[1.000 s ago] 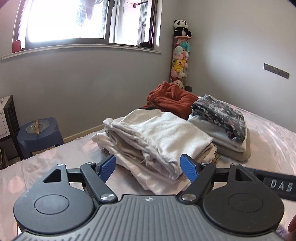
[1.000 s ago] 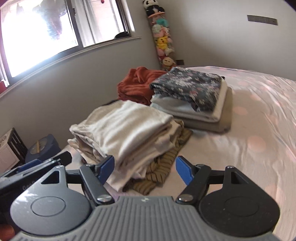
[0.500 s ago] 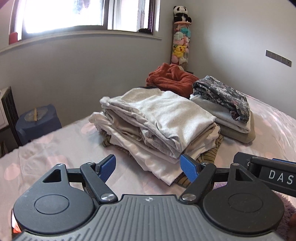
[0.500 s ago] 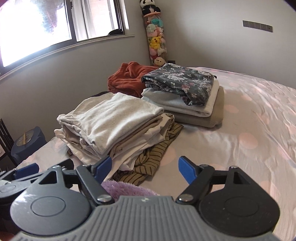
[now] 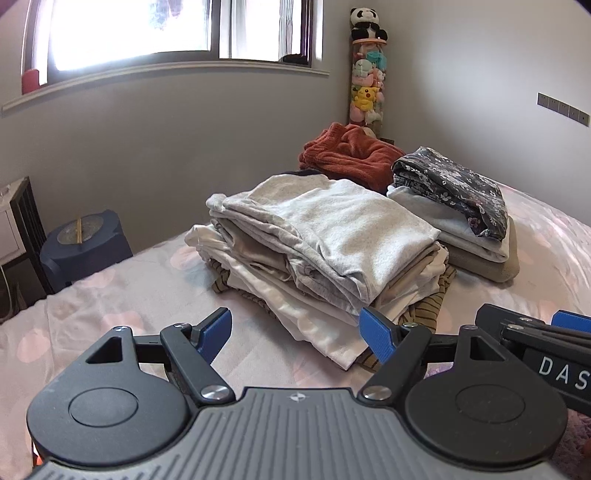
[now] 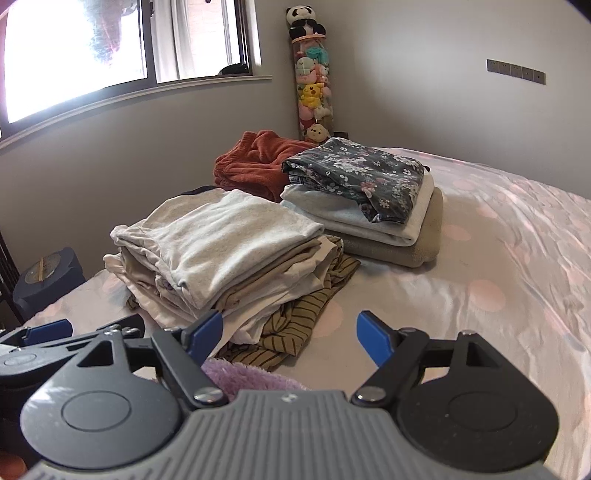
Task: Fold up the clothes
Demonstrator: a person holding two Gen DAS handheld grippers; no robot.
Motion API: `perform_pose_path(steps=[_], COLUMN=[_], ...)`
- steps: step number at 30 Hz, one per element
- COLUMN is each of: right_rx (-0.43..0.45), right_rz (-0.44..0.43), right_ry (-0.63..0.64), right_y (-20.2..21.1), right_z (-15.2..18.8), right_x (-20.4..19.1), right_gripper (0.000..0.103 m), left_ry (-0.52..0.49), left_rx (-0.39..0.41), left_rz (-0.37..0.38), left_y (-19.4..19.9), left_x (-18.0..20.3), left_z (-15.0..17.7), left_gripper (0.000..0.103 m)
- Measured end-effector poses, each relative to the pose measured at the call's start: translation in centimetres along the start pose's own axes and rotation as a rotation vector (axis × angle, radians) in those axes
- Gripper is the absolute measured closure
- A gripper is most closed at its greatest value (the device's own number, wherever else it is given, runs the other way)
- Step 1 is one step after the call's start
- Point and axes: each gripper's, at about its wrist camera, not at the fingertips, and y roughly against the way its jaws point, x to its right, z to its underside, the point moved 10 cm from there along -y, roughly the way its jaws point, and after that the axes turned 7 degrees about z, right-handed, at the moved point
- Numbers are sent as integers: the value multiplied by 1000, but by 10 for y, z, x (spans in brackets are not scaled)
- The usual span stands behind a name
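The only readable writing was "DAS" in white letters on the right gripper (image 5: 554,363), which showed at the right edge of the left wrist view. Beyond both sets of jaws, in the room's corner, a tall clear tube (image 6: 312,96) held soft toys stacked one on another, with a panda toy (image 6: 304,20) sitting on its top.

The left gripper (image 5: 295,332) stood wide open with nothing between its blue pads. The right gripper's jaws were likewise wide apart and held nothing; a tuft of purple fleece (image 6: 251,374) lay just under its left finger.

On the bed (image 6: 498,277), straight ahead of the jaws, lay a pale folded stack (image 5: 325,236) over a striped garment (image 6: 295,325). Beyond it to the right sat a second stack (image 6: 369,206) topped with dark floral cloth, and behind both a rust-red heap (image 5: 351,155).
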Motion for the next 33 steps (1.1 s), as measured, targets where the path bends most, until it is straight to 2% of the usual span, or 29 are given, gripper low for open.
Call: perform_pose_path(steps=[3, 11, 17, 21, 33], right_rx=[-22, -31, -35, -32, -39], right_rz=[-19, -40, -58, -61, -69], right_ry=[-21, -36, -43, -35, -43], right_y=[-3, -4, -4, -4, -5], right_z=[1, 3, 3, 3, 3], right_x=[2, 1, 0, -1, 0], right_gripper=[21, 21, 21, 17, 17], left_ry=[-26, -44, -56, -60, -46], left_rx=[9, 3, -22, -38, -62], left_rz=[-29, -49, -24, 6, 24], left_y=[1, -2, -6, -7, -10], left_x=[1, 1, 3, 10, 11], left_z=[-1, 1, 7, 9, 10], left_gripper=[28, 27, 27, 27, 27])
